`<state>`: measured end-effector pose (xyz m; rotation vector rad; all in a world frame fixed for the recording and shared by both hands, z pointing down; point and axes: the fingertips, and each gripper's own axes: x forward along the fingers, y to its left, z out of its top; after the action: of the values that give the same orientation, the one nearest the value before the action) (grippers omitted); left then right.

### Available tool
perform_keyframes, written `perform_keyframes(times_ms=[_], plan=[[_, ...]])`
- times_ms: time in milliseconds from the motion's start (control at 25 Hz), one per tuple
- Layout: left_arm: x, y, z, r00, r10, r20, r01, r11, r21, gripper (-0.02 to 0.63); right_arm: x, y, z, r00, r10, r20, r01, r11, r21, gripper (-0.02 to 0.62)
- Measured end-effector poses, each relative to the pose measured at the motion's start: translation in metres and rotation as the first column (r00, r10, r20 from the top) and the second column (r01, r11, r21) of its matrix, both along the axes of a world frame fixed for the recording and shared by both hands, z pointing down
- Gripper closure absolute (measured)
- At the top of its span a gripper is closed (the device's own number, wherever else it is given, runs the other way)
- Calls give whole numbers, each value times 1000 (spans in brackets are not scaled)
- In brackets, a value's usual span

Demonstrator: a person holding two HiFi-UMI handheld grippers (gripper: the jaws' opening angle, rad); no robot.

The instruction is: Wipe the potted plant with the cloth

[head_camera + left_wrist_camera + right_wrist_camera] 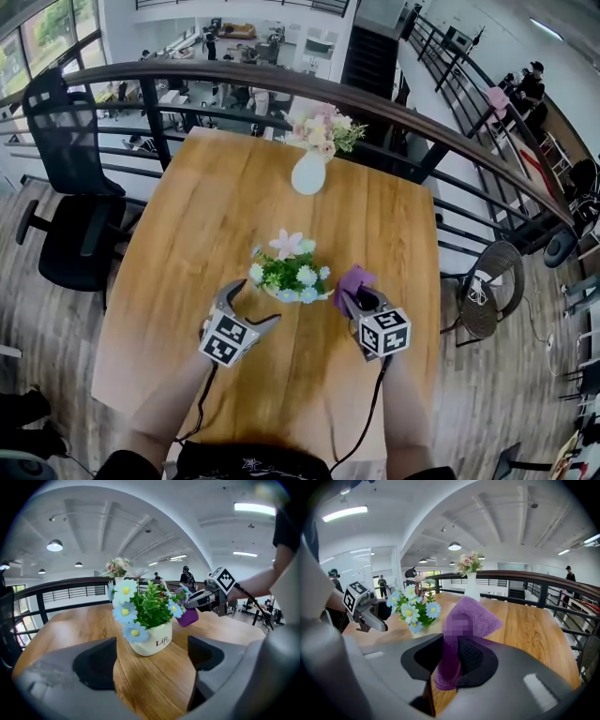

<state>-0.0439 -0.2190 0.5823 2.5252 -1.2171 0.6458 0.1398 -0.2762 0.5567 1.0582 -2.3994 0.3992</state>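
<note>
On the near half of the wooden table (187, 244), the potted plant (292, 277) stands in its small white pot (152, 639). It sits between your two grippers and well short of the vase (308, 173) at the far edge.

Risk, as judged: the pot looks light and nothing steadies it, so a firm wipe from the right could slide or tip it toward the left. The flowers (125, 613) may bend if you drag the cloth across them. A lesser risk is that the cloth catches on the leaves and pulls out of its pinch.

Left gripper (152, 667): your jaws stand wide apart with nothing between the pads. The pot lies just beyond them, untouched.

Right gripper (450, 660): your jaws are closed on the purple cloth (471, 616), which rises in a fold above them. It is just right of the plant, and whether it touches the blooms cannot be told.
</note>
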Motion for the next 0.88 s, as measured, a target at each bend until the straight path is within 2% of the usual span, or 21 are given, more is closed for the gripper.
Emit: perform_keyframes(times_ms=[120,320,520,720,880], plan=[[4,-14,5,1000,21,4,-21,1000,3,124,-16,-9,11,994,-98,-37,97,995,-17,512],[9,-28,27,996,79,50,-78,997,-10,124,-33,-24,28,964,-244,-104,241,970,-42,511],[14,-44,29,988,139,68,-141,989,33,122,-43,-44,36,925,-353,-144,348,936,-59,512],[20,-48,37,973,207,104,-213,976,52,120,-57,-58,39,865,-478,-153,474,878,-61,512],[25,-53,34,966,233,114,-244,965,95,120,-69,-62,42,785,-587,-200,581,809,-94,514]])
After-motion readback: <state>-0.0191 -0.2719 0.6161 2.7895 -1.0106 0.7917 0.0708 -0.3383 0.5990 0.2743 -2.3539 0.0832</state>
